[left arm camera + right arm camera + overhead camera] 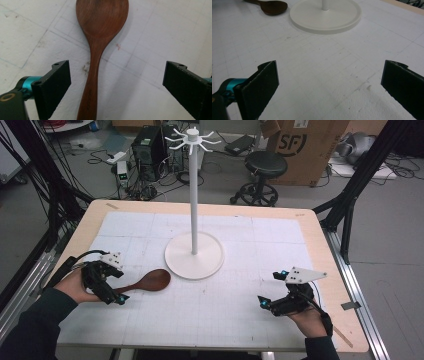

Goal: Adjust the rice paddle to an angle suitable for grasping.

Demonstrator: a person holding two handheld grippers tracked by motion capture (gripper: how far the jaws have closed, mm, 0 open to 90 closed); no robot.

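Left gripper (pixel 114 287) low at the table's left, jaws wide and straddling the wooden spoon (pixel 148 282) handle, not pinching. Right gripper (pixel 270 288) resting front right, spread wide, empty. Spoon flat on the mat, bowl aimed at the white stand (pixel 194 255)

Each hand-held black claw, left (pixel 119 284) and right (pixel 271 288), carries a grey three-cornered plate dotted with dark holes and a trailing black cable. Teal fittings sit at the jaw roots. The flat black jaws have fine ridged faces. Both sleeves (pixel 30 327) are dark.
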